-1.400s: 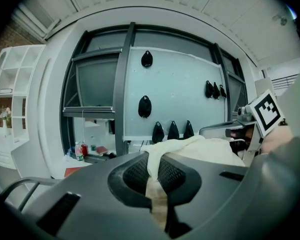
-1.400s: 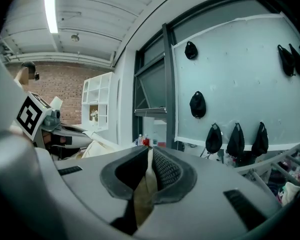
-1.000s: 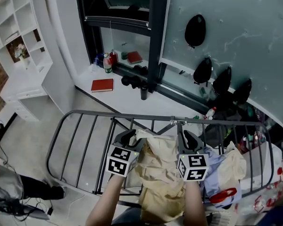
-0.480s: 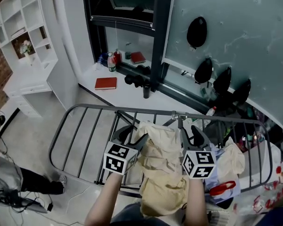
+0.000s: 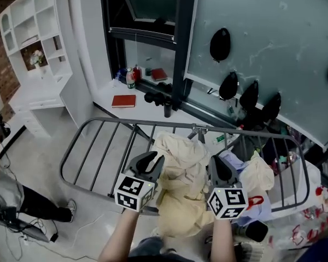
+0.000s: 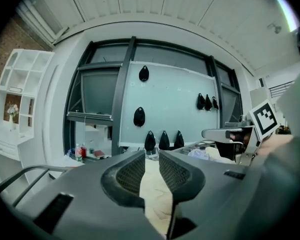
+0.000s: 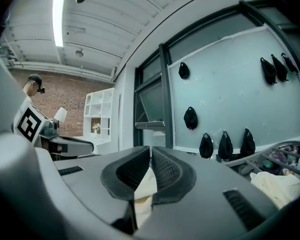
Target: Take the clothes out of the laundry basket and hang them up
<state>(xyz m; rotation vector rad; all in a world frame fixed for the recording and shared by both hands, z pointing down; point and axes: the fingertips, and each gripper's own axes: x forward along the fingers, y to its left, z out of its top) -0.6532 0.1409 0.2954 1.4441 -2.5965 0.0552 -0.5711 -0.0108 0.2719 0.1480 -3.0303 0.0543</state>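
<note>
A cream garment [image 5: 180, 184] lies draped over the front rail of the grey drying rack [image 5: 98, 123], hanging down toward me. My left gripper [image 5: 151, 161] is at the garment's left edge and my right gripper [image 5: 218, 165] at its right edge. Both pairs of jaws are closing. In the left gripper view, cream cloth [image 6: 155, 194] fills the narrow gap of the left gripper [image 6: 151, 171]. The right gripper view shows the right gripper [image 7: 150, 166] nearly closed, with a wedge of the same cloth [image 7: 145, 184] pinched between its pads.
A pile of white and blue clothes [image 5: 257, 173] sits at the rack's right end. Behind the rack are a sill with a red book [image 5: 123, 101] and bottles [image 5: 132, 75], and a glass wall with black caps [image 5: 220, 43]. White shelves [image 5: 35, 42] and a person [image 5: 0, 184] are at left.
Both grippers have drawn back toward me and lower along the garment. The garment now hangs further down over the front rail.
</note>
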